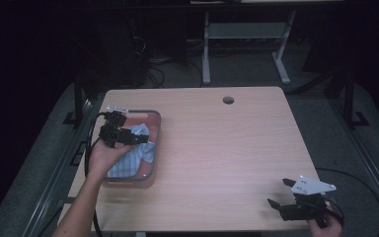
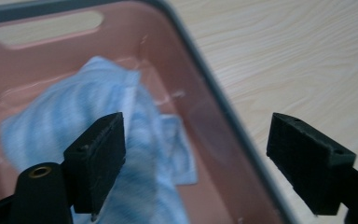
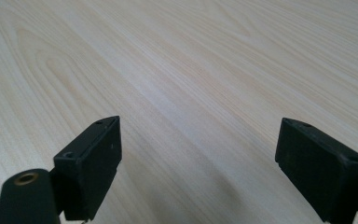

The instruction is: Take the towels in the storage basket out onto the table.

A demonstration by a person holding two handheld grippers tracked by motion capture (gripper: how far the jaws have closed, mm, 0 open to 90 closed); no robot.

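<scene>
A: What takes up most of the room?
B: A dark room; a metal frame stands at twelve o'clock beyond the pale wood table, which has a round hole.

A: And on it?
B: A pink bin at nine o'clock, holding a blue striped cloth.

A: The tongs?
B: Left gripper hangs released over the bin; right gripper, at five o'clock, is released over bare wood.
</scene>
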